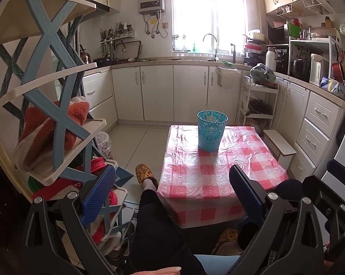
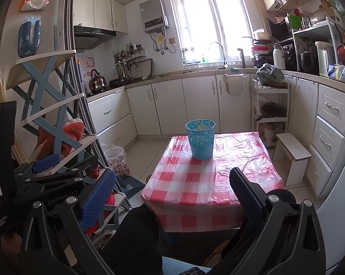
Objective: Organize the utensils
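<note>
**Q:** Item one, step in hand?

**A:** I log the left tongs (image 1: 172, 197) and right tongs (image 2: 172, 197) both spread wide, holding nothing, held back over my lap. Chopsticks (image 1: 212, 115) stand in the blue perforated holder (image 1: 211, 131) at the far end of the checked tabletop (image 1: 218, 178). No loose utensils show there, so I judge the sorting finished or unstarted. Next calls for a long forward reach.

**Q:** View differences?

**A:** Left wrist view alone shows a slippered foot (image 1: 145, 174); right wrist view alone shows the kettle (image 2: 97, 81).
</note>
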Demonstrator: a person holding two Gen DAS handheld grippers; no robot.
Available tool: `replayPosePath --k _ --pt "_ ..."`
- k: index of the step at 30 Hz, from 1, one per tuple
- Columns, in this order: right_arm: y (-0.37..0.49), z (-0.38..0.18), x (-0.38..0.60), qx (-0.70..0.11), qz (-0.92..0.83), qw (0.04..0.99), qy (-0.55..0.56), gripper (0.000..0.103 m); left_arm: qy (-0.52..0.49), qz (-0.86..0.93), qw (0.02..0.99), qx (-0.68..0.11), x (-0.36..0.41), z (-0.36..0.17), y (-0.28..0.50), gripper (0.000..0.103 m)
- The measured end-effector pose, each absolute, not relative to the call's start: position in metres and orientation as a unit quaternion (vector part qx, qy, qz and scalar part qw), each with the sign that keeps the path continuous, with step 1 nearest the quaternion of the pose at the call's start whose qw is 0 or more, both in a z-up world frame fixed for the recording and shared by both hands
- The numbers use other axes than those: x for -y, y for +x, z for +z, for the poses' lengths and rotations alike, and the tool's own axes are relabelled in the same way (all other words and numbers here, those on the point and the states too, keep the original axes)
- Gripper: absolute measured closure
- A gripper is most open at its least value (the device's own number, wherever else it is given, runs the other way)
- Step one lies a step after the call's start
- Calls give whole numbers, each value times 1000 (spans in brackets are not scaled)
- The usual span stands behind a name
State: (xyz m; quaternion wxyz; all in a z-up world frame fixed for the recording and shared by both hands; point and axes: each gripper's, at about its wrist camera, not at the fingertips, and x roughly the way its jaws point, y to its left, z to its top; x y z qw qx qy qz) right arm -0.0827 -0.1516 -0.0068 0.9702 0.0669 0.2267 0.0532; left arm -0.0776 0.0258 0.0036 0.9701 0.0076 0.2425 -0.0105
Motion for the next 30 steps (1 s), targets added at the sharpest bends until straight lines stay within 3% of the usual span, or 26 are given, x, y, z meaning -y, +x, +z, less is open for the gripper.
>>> replayPosePath --k 30 --pt "-83 -6 150 -227 53 970 66 7 8 -7 971 -237 -27 6 -83 8"
